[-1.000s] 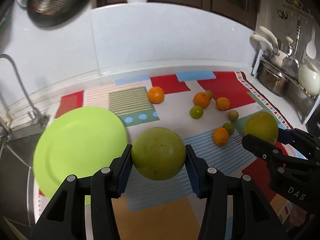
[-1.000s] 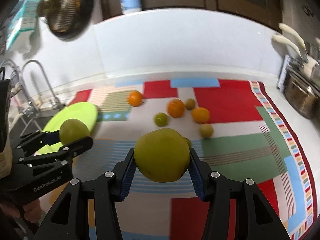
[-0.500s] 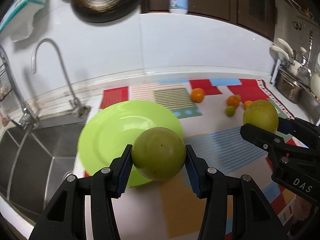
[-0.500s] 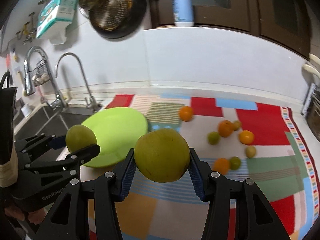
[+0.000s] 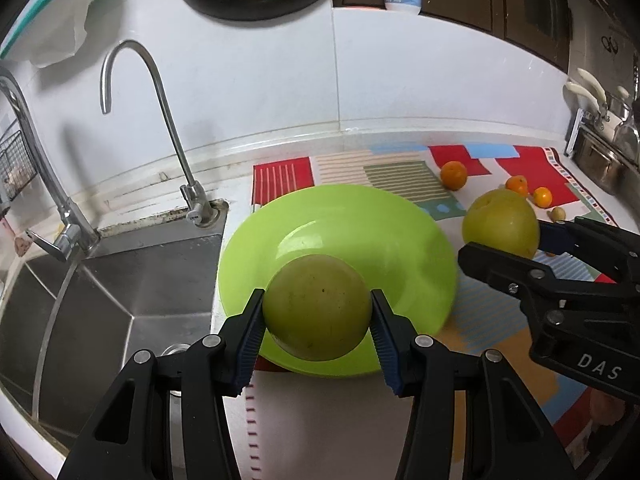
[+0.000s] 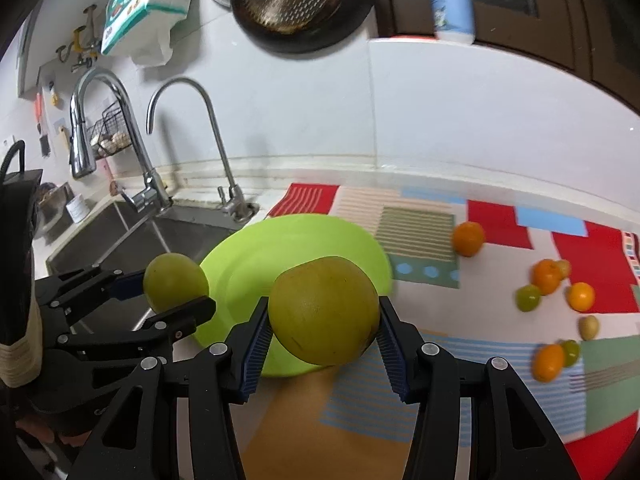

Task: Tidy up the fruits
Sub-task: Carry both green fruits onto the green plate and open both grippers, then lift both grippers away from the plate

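My left gripper (image 5: 318,320) is shut on a large green fruit (image 5: 318,306), held over the near rim of a lime-green plate (image 5: 360,232). My right gripper (image 6: 322,328) is shut on a second large yellow-green fruit (image 6: 324,310), just right of the plate (image 6: 288,248) above its near edge. Each gripper shows in the other's view: the right one (image 5: 504,240) with its fruit (image 5: 500,222), the left one (image 6: 176,292) with its fruit (image 6: 174,282). Several small oranges (image 6: 468,238) and green fruits (image 6: 528,298) lie scattered on the patterned mat (image 6: 420,240).
A steel sink (image 5: 100,280) with two taps (image 5: 160,120) lies directly left of the plate. A pan (image 6: 296,0) and a paper packet (image 6: 148,4) hang on the white wall. A bottle (image 6: 452,0) stands on the ledge. Steel pots (image 5: 600,160) sit at far right.
Both grippers have swung left with their fruits, from over the mat toward the plate. The sink and taps have come into view; the small fruits have slid off to the right.
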Motion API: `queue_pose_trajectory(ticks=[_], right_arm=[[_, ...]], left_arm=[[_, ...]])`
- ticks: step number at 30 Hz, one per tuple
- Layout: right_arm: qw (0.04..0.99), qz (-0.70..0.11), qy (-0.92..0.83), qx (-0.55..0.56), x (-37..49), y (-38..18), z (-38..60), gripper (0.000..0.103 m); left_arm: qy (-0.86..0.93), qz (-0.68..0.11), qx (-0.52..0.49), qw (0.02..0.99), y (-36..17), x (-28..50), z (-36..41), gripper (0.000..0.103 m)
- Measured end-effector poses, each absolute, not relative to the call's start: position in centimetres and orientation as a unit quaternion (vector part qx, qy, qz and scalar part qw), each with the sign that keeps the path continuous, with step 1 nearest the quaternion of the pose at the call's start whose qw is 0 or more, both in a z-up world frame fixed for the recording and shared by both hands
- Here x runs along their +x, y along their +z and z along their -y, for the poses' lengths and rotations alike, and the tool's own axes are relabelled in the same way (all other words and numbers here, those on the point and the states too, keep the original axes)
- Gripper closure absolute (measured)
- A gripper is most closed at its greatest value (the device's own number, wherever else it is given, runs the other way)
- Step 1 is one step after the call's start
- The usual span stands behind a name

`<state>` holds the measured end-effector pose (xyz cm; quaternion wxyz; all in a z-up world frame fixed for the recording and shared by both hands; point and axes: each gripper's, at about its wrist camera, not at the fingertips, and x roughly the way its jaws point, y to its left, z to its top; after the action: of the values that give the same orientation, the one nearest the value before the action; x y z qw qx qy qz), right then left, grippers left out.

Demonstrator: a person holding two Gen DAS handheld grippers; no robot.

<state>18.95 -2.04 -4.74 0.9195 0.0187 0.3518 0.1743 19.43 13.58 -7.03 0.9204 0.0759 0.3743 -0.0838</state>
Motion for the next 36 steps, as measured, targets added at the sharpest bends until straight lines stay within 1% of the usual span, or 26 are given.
queue_pose_trajectory(ticks=[15, 23, 26, 27, 30, 33, 34, 36], right_arm=[[0.891, -0.411, 0.194, -0.016, 24.3, -9.3, -0.6, 0.052], [0.886, -0.419, 0.197, -0.02, 26.0, -10.5, -1.2, 0.052], [0.883, -0.426, 0.197, -0.011, 26.3, -10.7, -1.2, 0.051], [0.884, -0.423, 0.198, -0.008, 26.3, -10.7, -1.1, 0.049], [0.897, -0.403, 0.181, -0.012, 25.9, -9.7, -0.8, 0.036], [0.909, -0.383, 0.164, -0.017, 25.1, -8.6, -0.3, 0.035], [0.912, -0.378, 0.158, -0.016, 24.7, -8.1, -0.1, 0.033], [0.917, -0.371, 0.147, -0.015, 24.1, -7.4, 0.3, 0.03]], left_arm=[[-0.098, -0.416, 0.072, 0.901, -11.1, 24.3, -14.5, 0.053], [-0.101, -0.428, 0.071, 0.895, -12.0, 25.7, -14.8, 0.052], [-0.093, -0.413, 0.076, 0.903, -11.5, 25.4, -14.8, 0.044], [-0.087, -0.408, 0.079, 0.905, -11.3, 25.3, -14.9, 0.04], [-0.08, -0.403, 0.075, 0.909, -10.6, 24.9, -15.3, 0.034], [-0.069, -0.395, 0.076, 0.913, -9.9, 24.3, -15.4, 0.03], [-0.065, -0.39, 0.075, 0.916, -9.4, 23.8, -15.5, 0.029], [-0.062, -0.382, 0.072, 0.919, -8.8, 23.3, -15.5, 0.023]])
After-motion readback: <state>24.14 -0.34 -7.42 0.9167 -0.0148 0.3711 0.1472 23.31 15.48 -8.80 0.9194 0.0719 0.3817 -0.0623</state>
